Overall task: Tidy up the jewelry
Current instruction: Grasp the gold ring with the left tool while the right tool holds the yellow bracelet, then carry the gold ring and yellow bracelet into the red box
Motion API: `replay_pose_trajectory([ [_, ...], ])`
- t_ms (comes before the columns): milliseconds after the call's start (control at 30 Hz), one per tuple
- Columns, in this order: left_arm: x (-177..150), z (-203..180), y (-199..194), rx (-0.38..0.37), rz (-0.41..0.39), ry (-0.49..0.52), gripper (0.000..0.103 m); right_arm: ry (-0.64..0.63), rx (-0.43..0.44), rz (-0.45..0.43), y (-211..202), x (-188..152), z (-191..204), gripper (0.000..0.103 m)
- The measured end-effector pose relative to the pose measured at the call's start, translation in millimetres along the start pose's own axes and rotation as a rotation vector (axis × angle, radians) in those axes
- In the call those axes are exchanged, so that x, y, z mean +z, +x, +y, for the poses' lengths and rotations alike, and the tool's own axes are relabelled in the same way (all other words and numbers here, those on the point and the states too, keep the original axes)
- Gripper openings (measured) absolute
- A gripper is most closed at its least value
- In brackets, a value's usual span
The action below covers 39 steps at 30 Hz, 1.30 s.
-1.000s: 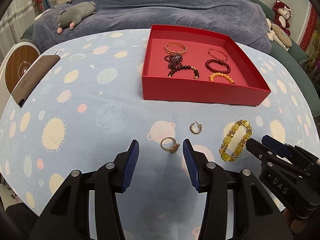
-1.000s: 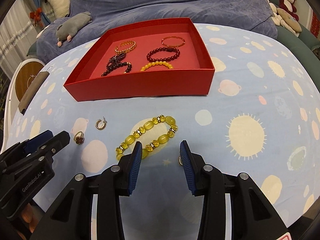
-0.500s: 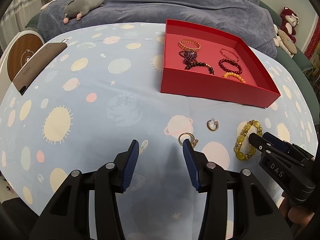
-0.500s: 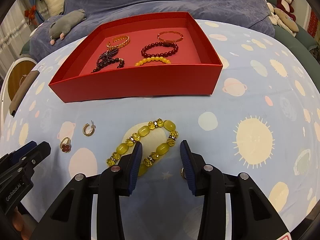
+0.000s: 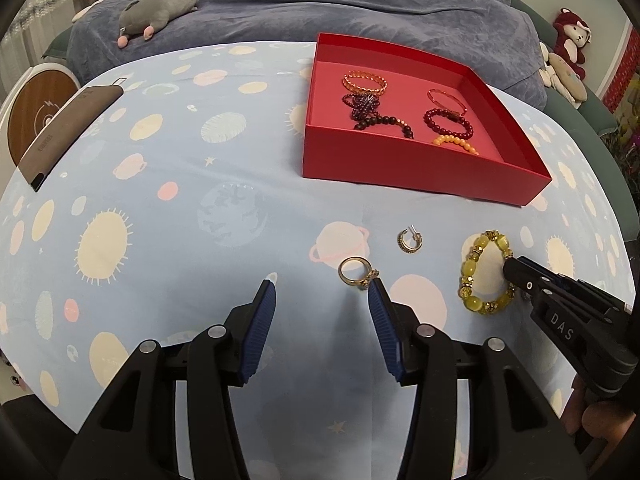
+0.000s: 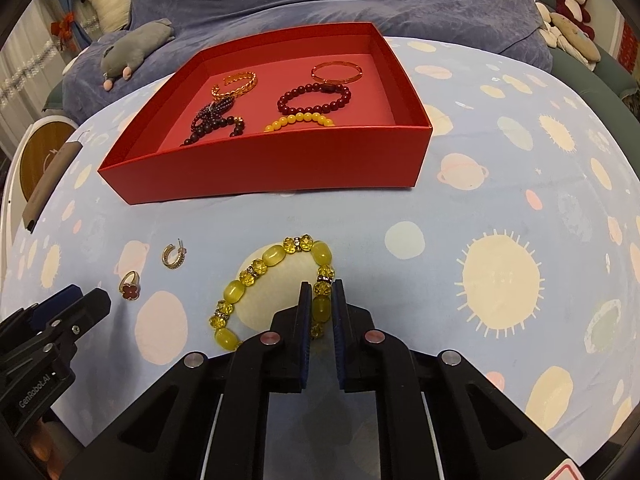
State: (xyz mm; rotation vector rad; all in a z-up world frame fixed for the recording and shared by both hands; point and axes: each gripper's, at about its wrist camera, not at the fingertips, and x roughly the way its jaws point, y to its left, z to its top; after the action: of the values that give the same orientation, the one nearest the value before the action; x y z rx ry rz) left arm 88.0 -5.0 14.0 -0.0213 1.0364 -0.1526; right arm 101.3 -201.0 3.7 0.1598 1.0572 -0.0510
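A yellow bead bracelet [image 6: 268, 280] lies on the patterned cloth; my right gripper [image 6: 319, 289] is shut on its right side, down at the cloth. It also shows in the left wrist view [image 5: 478, 276] with the right gripper [image 5: 510, 270] at its edge. My left gripper [image 5: 320, 294] is open and empty, just behind a gold ring [image 5: 357, 273]. The ring [image 6: 130, 287] and a hoop earring [image 6: 174, 256] lie left of the bracelet; the earring also shows in the left wrist view [image 5: 409, 240]. The red box [image 6: 260, 168] holds several bracelets.
A brown case [image 5: 64, 128] lies at the cloth's left edge beside a round wooden disc [image 5: 38, 108]. A blue blanket with a grey plush toy [image 5: 156, 10] lies behind the table. More plush toys [image 5: 566, 56] sit at the far right.
My right gripper moved forward and closed on the yellow bracelet. My left gripper drew back and shifted left, staying open.
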Motion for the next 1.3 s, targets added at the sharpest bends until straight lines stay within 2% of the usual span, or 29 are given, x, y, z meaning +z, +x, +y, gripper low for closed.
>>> replay_pose_trajectory([
  [267, -1.0, 0.1, -0.5, 0.003, 0.005, -0.001, 0.049, -0.038, 0.027, -0.03, -30.3, -3.6, -0.1, 0.01],
  [467, -3.8, -0.9, -0.5, -0.011, 0.015, -0.006, 0.05, -0.058, 0.056, -0.011, -48.9, -20.0, -1.4, 0.01],
  [633, -3.4, -4.1, 5.4, -0.04, 0.033, -0.02, 0.05, -0.068, 0.067, 0.024, -48.1, -40.4, -1.0, 0.01],
  [800, 1.2, -7.9, 15.9, -0.046, 0.034, -0.02, 0.049, -0.052, 0.074, 0.033, -44.0, -43.1, -4.1, 0.01],
  [1100, 6.2, -13.8, 25.5, -0.03, 0.023, 0.017, 0.032, -0.023, 0.07, 0.047, -41.4, -46.2, -13.8, 0.01],
  [1200, 6.6, -10.7, 25.4, -0.015, 0.019, 0.016, 0.023, -0.012, 0.066, 0.052, -42.5, -47.9, -18.8, 0.01],
  [1300, 6.7, -5.9, 24.0, -0.033, 0.021, 0.001, 0.023, -0.006, 0.063, 0.045, -44.9, -46.4, -21.6, 0.01],
])
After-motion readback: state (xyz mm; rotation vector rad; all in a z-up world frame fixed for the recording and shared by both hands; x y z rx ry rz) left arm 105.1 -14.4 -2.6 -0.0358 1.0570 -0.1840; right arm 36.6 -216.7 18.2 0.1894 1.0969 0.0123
